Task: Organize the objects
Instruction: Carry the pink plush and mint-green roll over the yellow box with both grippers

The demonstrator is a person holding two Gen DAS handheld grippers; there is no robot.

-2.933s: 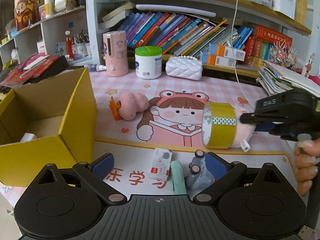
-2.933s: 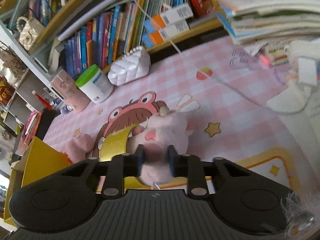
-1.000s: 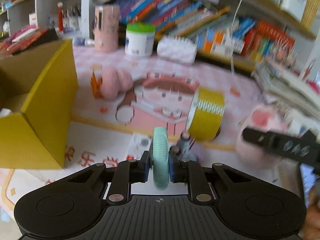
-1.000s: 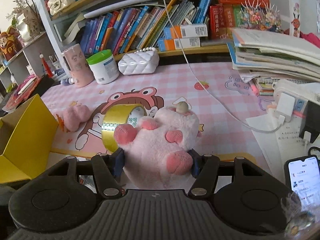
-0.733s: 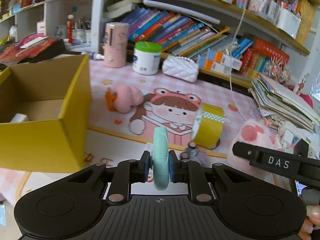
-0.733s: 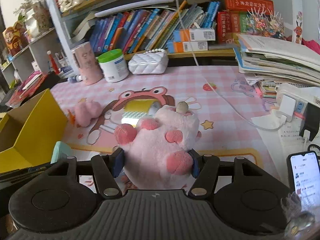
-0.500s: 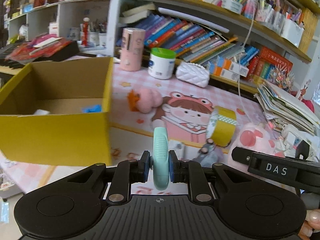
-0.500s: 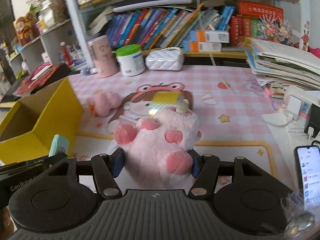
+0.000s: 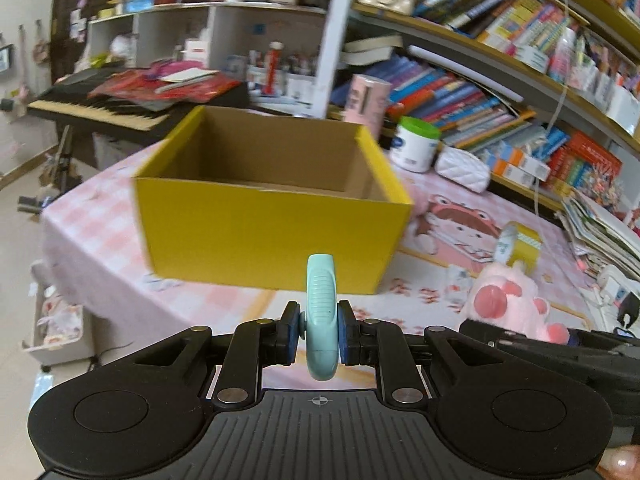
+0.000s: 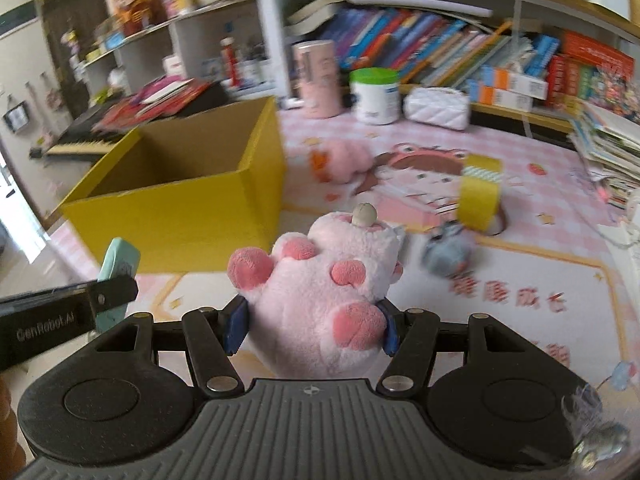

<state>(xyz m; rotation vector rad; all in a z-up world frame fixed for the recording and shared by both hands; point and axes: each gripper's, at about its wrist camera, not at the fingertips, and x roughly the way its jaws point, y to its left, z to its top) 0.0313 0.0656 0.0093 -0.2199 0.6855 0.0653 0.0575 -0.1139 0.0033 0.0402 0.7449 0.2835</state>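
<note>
Left tongs [image 9: 319, 330]: we clamp them on a slim mint-green object [image 9: 320, 312], held upright on edge.
Right tongs [image 10: 310, 326]: we grip a pink plush toy [image 10: 320, 292] between the blue pads, paws toward the camera.
Yellow box [image 9: 268, 208]: open-topped, on the worktop [image 9: 100, 220] ahead of the left tongs and ahead-left of the right ones.
Tape roll [image 10: 478, 192]: standing on edge, ahead-right of the right tongs.
Grey toy [image 10: 446, 254]: just before the tape roll, blurred.

Yellow box [image 9: 272, 236] floor hidden behind near wall; shelf books [image 10: 420, 56] motion-blurred, titles unreadable.
</note>
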